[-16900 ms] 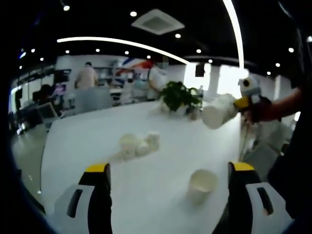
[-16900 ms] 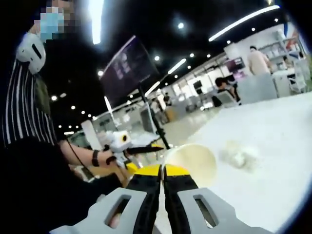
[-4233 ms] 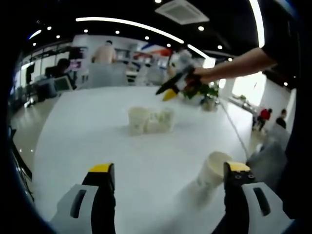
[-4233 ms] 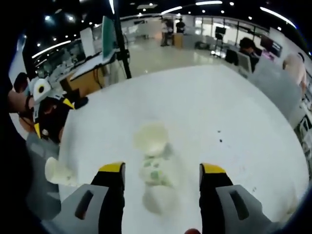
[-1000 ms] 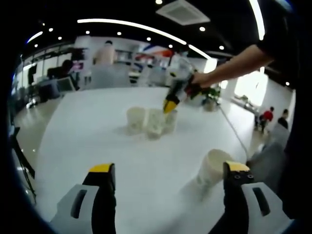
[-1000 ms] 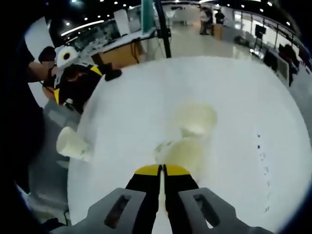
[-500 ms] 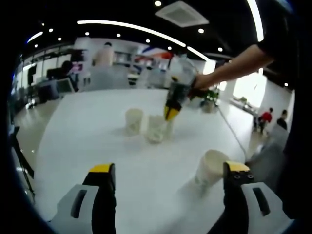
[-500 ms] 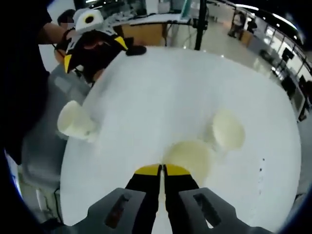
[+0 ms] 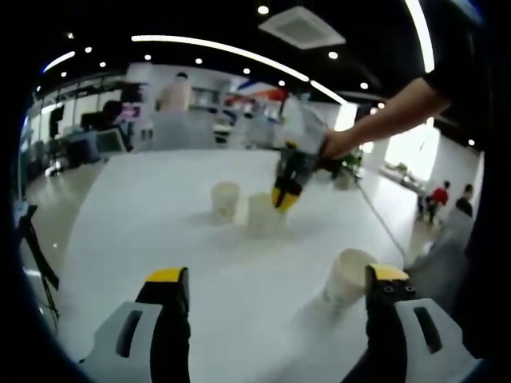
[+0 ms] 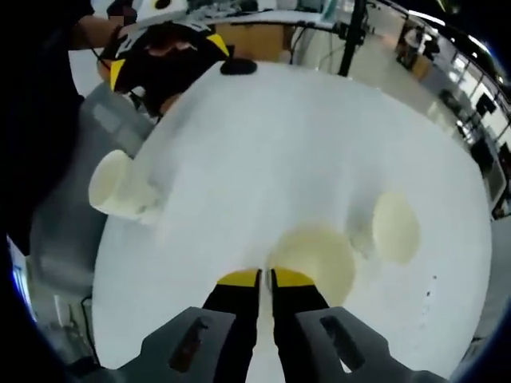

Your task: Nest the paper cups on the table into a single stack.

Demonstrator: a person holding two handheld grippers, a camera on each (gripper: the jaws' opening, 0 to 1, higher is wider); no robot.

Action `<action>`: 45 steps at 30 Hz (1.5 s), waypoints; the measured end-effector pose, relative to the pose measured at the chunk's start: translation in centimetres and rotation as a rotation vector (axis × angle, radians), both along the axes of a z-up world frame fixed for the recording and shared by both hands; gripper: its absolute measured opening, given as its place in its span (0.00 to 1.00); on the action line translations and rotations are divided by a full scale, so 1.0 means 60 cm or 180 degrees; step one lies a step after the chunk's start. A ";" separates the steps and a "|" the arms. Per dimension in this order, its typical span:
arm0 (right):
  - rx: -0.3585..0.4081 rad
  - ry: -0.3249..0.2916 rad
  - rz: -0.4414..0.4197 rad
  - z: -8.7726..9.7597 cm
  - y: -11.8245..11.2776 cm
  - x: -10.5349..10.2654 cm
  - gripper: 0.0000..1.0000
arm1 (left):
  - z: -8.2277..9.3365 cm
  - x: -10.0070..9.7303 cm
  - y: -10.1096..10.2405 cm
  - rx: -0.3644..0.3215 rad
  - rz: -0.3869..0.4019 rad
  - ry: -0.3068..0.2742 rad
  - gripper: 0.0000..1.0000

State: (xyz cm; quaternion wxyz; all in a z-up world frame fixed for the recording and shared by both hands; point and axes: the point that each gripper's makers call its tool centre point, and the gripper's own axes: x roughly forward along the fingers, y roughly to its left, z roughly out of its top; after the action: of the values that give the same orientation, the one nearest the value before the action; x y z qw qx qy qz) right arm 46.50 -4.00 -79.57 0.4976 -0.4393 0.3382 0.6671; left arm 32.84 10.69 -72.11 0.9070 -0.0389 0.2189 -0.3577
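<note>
A large open office with ceiling lights and distant people surrounds a white table (image 9: 160,239). In the left gripper view, the left gripper (image 9: 271,299) occupies the bottom of the frame with its jaws set wide apart and nothing between them. A paper cup stack (image 9: 343,279) stands at the lower right, mouth up, long axis slightly tilted, just beside the right-hand jaw; contact cannot be determined. At frame centre, a single cup (image 9: 225,200) stands upright with its mouth up. Just to its right, the right gripper (image 9: 285,195) descends from a person's arm (image 9: 383,120) and pinches the rim of a second cup (image 9: 261,214), also upright. In the right gripper view, the right gripper (image 10: 264,279) has its jaws closed narrowly on the near rim of that cup (image 10: 313,259), whose open mouth faces the camera. The single cup (image 10: 395,226) sits at centre right, the stack (image 10: 116,187) at centre left. Cup edges are blurred.
</note>
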 end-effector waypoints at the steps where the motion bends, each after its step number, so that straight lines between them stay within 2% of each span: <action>1: -0.0007 0.0001 0.0001 -0.001 0.000 0.001 0.02 | 0.000 0.000 0.001 0.0004 0.0002 0.0000 0.89; 18: -0.0038 -0.0083 0.0112 -0.006 -0.004 0.003 0.00 | -0.001 -0.004 0.003 0.0020 0.0018 0.0014 0.89; 20: -0.0022 -0.0169 0.0185 -0.002 -0.003 0.004 0.00 | -0.001 -0.004 0.004 0.0019 0.0020 0.0018 0.89; 39: -0.0010 -0.0273 0.0175 0.025 -0.004 -0.015 0.00 | 0.009 -0.009 0.008 0.0016 0.0014 -0.0013 0.89; 42: 0.0010 -0.0298 0.0178 0.031 -0.004 -0.017 0.00 | 0.015 -0.005 0.013 0.0058 0.0042 -0.0089 0.91; 45: 0.0037 -0.0304 0.0138 0.038 -0.005 -0.019 0.00 | 0.027 -0.003 0.017 -0.0016 0.0071 -0.0109 0.91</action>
State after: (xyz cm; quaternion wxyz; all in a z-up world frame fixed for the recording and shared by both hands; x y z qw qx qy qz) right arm 45.34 -4.28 -77.29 0.5012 -0.4749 0.3006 0.6579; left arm 32.64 11.71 -70.47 0.9144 -0.0376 0.2020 -0.3487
